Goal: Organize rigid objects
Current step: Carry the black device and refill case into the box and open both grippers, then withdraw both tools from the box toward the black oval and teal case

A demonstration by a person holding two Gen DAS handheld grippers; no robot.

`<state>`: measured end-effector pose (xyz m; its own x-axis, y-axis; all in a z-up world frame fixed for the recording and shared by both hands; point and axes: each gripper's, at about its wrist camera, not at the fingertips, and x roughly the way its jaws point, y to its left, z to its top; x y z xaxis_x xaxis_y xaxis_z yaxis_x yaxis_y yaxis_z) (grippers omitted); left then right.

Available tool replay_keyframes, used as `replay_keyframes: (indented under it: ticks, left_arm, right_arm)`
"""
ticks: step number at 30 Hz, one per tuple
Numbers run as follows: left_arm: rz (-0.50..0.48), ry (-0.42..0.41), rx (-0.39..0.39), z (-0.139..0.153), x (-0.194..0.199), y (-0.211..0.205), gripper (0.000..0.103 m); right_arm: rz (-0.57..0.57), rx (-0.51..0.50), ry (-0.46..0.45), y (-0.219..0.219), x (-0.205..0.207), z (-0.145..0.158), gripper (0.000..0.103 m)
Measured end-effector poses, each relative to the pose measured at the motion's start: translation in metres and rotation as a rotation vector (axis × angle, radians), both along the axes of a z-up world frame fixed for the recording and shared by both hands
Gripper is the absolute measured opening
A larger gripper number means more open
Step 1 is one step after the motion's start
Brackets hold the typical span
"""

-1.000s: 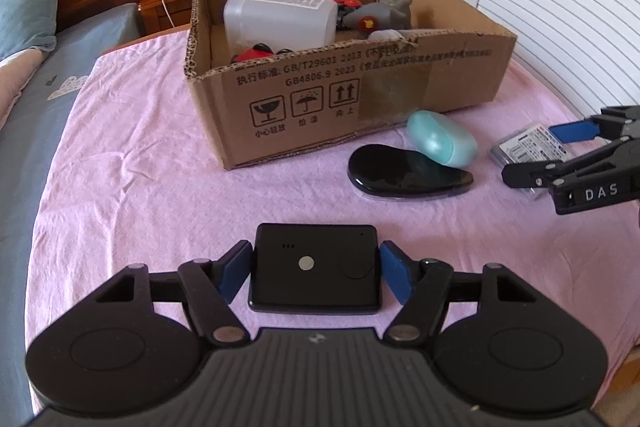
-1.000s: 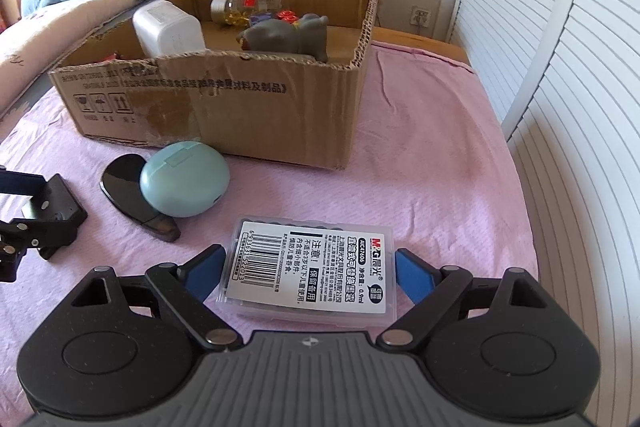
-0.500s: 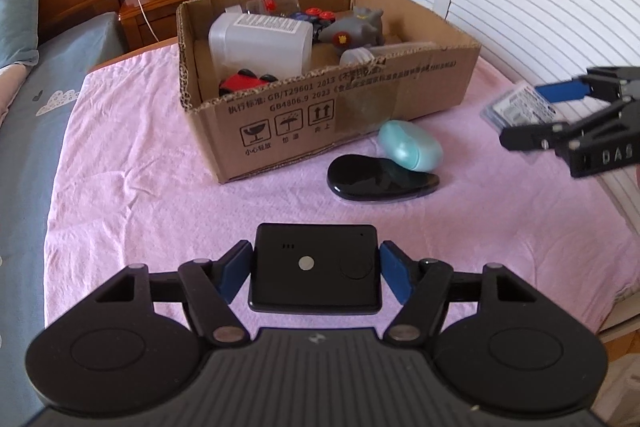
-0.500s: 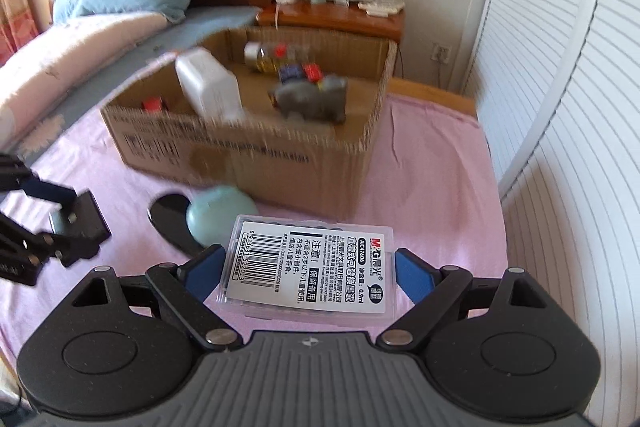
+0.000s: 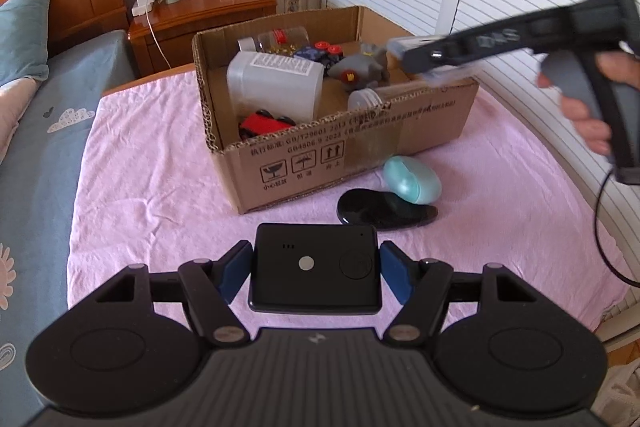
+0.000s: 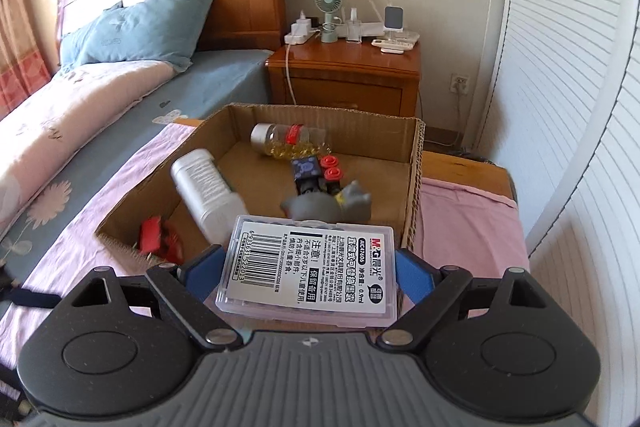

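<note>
My right gripper (image 6: 308, 273) clamps a clear labelled plastic case (image 6: 310, 271) above the open brown cardboard box (image 5: 420, 119), near its 3 o'clock end. My left gripper (image 5: 316, 269) pinches a flat black rectangular device (image 5: 316, 269) over the pink sheet (image 5: 152, 179), at the box's 6 o'clock.

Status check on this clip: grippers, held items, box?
Left gripper shut on black device, above bed. Right gripper shut on clear refill case, over cardbox box. Grey toy directly below.
</note>
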<state>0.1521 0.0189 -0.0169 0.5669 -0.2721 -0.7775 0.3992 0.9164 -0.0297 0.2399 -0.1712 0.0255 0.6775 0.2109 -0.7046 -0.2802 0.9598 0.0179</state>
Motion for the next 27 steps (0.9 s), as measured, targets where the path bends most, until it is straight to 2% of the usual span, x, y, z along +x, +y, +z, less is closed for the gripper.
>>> replay_keyframes:
  ticks: [3, 5, 7, 19, 27]
  left_arm:
    - [0.002, -0.005, 0.001, 0.002, 0.001, 0.000, 0.069]
    - [0.002, -0.009, 0.004, 0.003, 0.002, 0.000, 0.069]
    - [0.002, -0.012, 0.005, 0.004, 0.002, 0.000, 0.069]
    - [-0.005, -0.043, 0.010, 0.026, 0.015, -0.011, 0.069]
    - [-0.014, -0.079, 0.022, 0.051, 0.052, -0.027, 0.069]
  right_arm:
    - [-0.019, 0.019, 0.039, 0.000, 0.013, -0.007, 0.094]
    - [-0.023, 0.035, 0.034, -0.002, 0.008, -0.007, 0.103]
    - [-0.026, 0.039, 0.016, -0.004, -0.001, -0.005, 0.103]
    - [-0.117, 0.054, 0.074, -0.020, -0.056, 0.001, 0.103]
    - [-0.108, 0.043, 0.062, -0.014, -0.083, -0.002, 0.103]
